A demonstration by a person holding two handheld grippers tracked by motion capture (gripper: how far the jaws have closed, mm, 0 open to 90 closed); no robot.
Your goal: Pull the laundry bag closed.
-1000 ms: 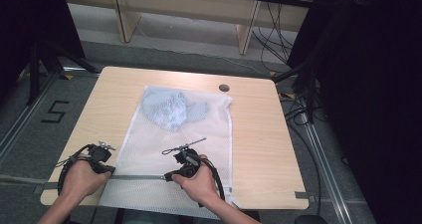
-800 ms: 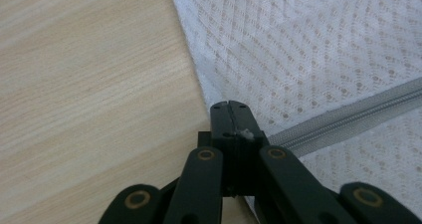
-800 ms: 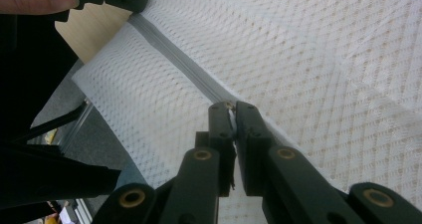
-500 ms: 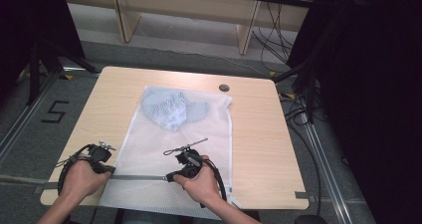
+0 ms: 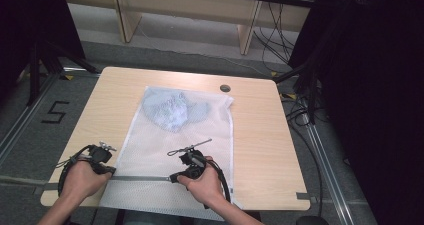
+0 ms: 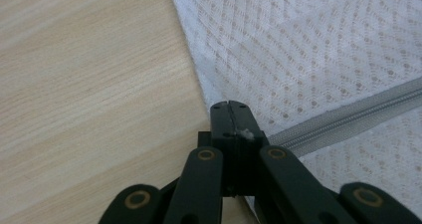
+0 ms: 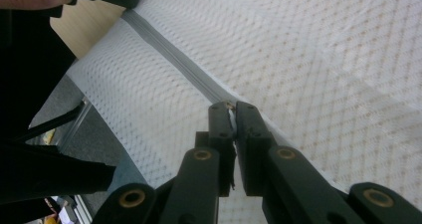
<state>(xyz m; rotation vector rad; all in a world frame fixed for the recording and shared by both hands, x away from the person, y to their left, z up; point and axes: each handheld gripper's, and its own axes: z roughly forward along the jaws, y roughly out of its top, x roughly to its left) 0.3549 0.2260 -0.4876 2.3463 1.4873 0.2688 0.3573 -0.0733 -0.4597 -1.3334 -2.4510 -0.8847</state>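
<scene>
1. At the 6 o'clock edge of the table [image 5: 260, 135] we hold both tools on the grey zipper [image 5: 142, 178] of the white mesh laundry bag [image 5: 150, 145]. The left gripper [image 6: 230, 107] is clenched on the zipper's end at the bag's left edge, jaws pressed flat together. The right gripper [image 7: 230, 107] is clenched too, pinching what we take to be the slider, though the pull itself is too small to make out.

2. Seen from above, the left gripper [image 5: 106, 169] sits at 9 o'clock from the right gripper [image 5: 175, 177], with the zipper stretched straight between them.

3. To do this well, we judge the left tool should anchor only: keep it clamped and still so the tape stays taut.

4. We should draw the right tool along the line of the zipper, low and level, never lifting, or the mesh may bunch into the teeth.

5. Farther out, at 12 o'clock inside the bag, lies the pale blue garment [image 5: 167, 110], well apart from the zipper, so nothing should snag there.

6. If the mesh puckers ahead of the slider, we ease off and re-tension before going on.
</scene>
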